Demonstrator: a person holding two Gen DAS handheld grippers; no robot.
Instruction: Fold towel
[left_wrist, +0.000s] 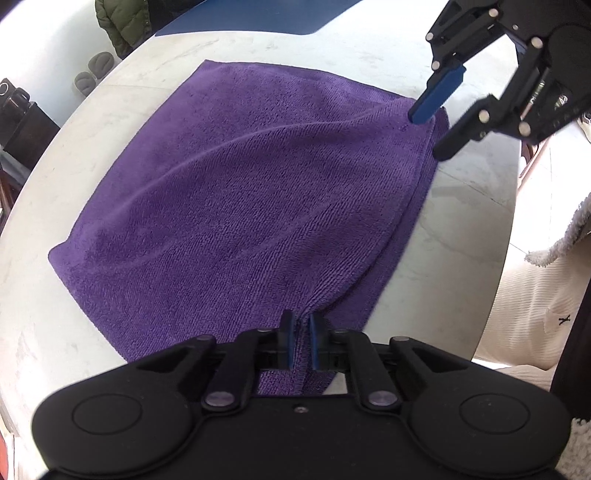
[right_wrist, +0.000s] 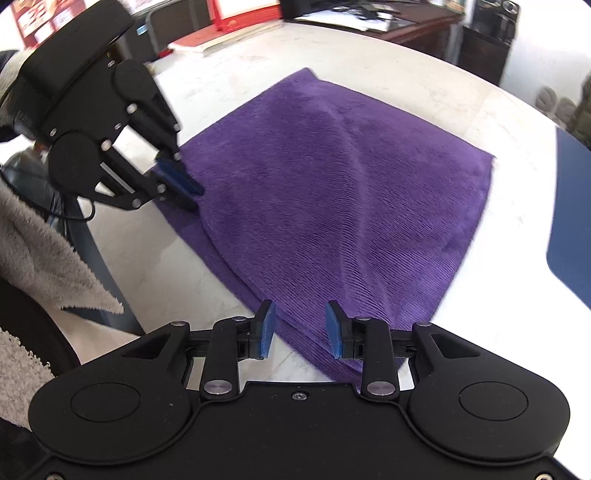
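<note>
Left tongs (left_wrist: 303, 341): clenched on the towel's near corner; a thin pinch of purple cloth stands up between the two blue pads, which are almost together.
Right tongs (right_wrist: 300, 330): released; the blue pads stand apart over the towel's other near corner, cloth lying under and between them, but the pads do not press on it.
Right tongs, seen from the left (left_wrist: 430, 134): one blue finger rests its tip on the towel's edge, the black finger sits just off the hem, over the table.
Left tongs, seen from the right (right_wrist: 186, 192): tips down on the towel's corner, fingers close together on the cloth.
Towel (left_wrist: 240, 199): purple, already doubled, with layered edges showing along the side that runs between the two tongs; it spreads flat away from both tongs, with long soft ridges running from the gripped corner across the top.
Table (left_wrist: 461, 229): pale, marbled, rounded edge; the towel lies on it, bare top showing all around.
Blue mat (right_wrist: 570, 221): on the table beyond the towel, well apart from both tongs.
Person: a cream ribbed garment (left_wrist: 532, 317) with a fleecy trim shows just beside the table edge, near the tongs.
Background: dark furniture and red-and-white papers (right_wrist: 236, 14) past the table's far edge.
</note>
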